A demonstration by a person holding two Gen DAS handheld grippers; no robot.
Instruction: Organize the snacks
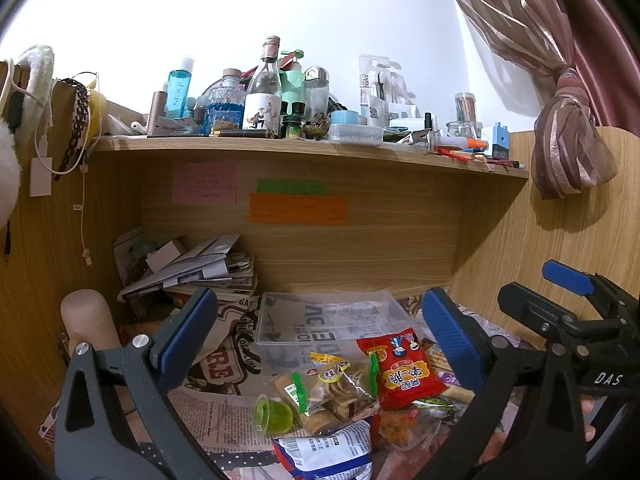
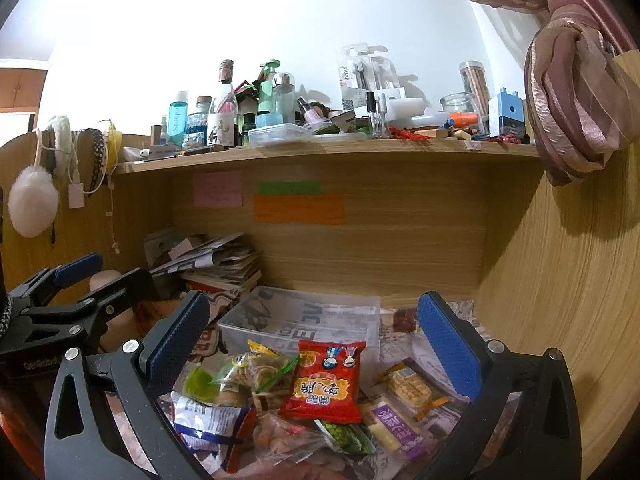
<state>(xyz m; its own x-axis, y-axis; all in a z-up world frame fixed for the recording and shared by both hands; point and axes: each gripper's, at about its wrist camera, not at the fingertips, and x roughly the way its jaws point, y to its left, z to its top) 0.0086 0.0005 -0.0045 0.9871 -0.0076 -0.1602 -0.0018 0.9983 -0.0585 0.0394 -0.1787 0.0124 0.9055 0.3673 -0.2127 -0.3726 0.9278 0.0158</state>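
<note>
A pile of snack packs lies on the newspaper-covered desk: a red packet [image 1: 400, 372] [image 2: 326, 384], a green jelly cup [image 1: 274, 414], clear biscuit bags [image 1: 340, 388], a blue-and-white packet [image 1: 324, 454] [image 2: 208, 424] and a purple-labelled bar [image 2: 390, 424]. Behind the pile stands an empty clear plastic box [image 1: 320, 320] [image 2: 296, 320]. My left gripper [image 1: 320, 340] is open and empty above the pile. My right gripper [image 2: 312, 348] is open and empty above the pile too; it also shows at the right of the left wrist view [image 1: 568, 292].
A wooden shelf [image 1: 280, 148] above holds bottles and stationery. Sticky notes [image 1: 298, 208] are on the back panel. A stack of papers and books [image 1: 192, 268] sits at the back left. A beige cylinder [image 1: 86, 316] stands at left. A tied curtain [image 1: 568, 140] hangs at right.
</note>
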